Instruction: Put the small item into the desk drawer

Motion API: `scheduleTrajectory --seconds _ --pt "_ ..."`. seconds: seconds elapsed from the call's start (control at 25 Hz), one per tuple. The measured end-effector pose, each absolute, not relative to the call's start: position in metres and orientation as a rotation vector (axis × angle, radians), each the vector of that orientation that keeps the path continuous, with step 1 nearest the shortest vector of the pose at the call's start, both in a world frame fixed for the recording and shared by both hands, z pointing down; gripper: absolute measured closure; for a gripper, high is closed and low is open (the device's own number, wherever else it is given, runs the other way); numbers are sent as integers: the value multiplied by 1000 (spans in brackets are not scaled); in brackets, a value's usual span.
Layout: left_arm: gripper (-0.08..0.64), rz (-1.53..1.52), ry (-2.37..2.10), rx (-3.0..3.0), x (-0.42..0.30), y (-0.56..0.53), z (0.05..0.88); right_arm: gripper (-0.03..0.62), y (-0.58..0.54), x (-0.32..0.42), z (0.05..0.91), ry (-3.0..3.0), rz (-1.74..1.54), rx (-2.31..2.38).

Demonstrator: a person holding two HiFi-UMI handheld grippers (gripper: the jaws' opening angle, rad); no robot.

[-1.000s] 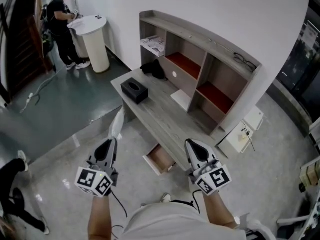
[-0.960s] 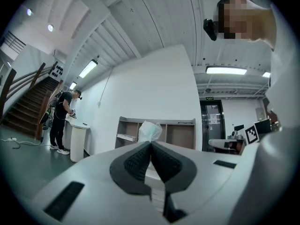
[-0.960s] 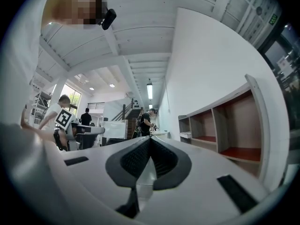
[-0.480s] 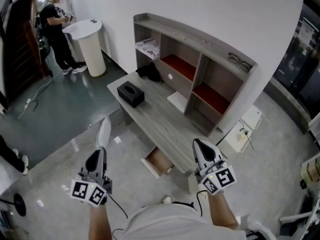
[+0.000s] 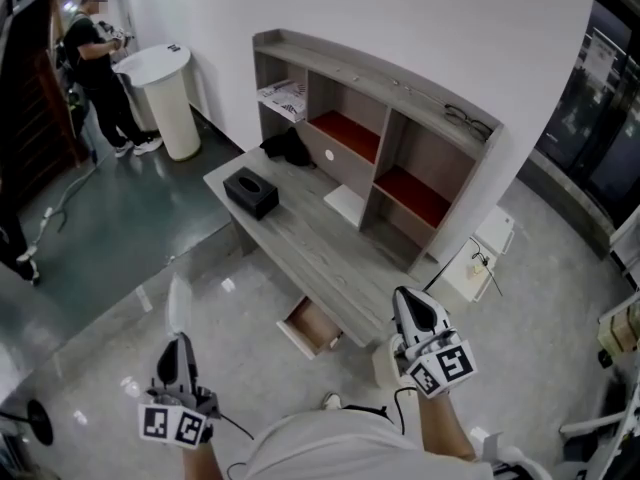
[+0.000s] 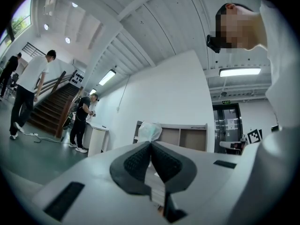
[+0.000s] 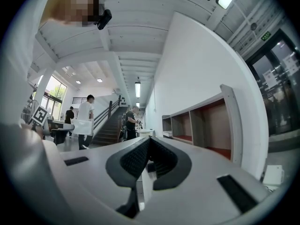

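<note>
My left gripper [image 5: 177, 341] [image 6: 150, 145] is low at the left, over the floor and well short of the desk. It is shut on a small, clear, crumpled plastic packet [image 5: 179, 304] [image 6: 149, 131] that sticks up past the fingertips. The grey wooden desk [image 5: 322, 251] has one drawer [image 5: 309, 327] pulled open under its near edge, and the inside of the drawer looks bare. My right gripper [image 5: 409, 296] [image 7: 149, 139] hovers at the desk's near right corner, to the right of the drawer. Its jaws are shut with nothing between them.
A black tissue box [image 5: 250, 192], a black cloth [image 5: 287, 146] and a white sheet [image 5: 346, 203] lie on the desk. The cubby shelf [image 5: 400, 138] at its back holds papers [image 5: 283, 96], with glasses [image 5: 462, 120] on top. A white box [image 5: 489, 252] sits on the floor. A person [image 5: 92, 63] stands by a white pedestal [image 5: 163, 96].
My left gripper has drawn back and down to the left with the packet, farther from the desk. The right gripper has barely moved. The head view has shifted slightly.
</note>
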State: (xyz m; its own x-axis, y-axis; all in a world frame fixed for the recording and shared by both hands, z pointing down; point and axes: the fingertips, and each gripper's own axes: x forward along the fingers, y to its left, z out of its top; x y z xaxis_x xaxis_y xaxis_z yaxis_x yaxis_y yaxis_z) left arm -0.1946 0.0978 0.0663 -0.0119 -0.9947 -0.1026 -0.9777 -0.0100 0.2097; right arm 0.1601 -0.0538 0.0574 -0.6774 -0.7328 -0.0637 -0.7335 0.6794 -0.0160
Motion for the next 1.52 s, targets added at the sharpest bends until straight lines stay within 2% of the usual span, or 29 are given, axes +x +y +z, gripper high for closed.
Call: scheduleTrajectory --seconds 0.84,1.52 --pt "540 -236 -2195 2231 -194 157 51 571 18 137 55 2874 15 -1218" --pt "540 -216 -2073 2279 -190 195 83 572 100 135 81 2903 10 -1245"
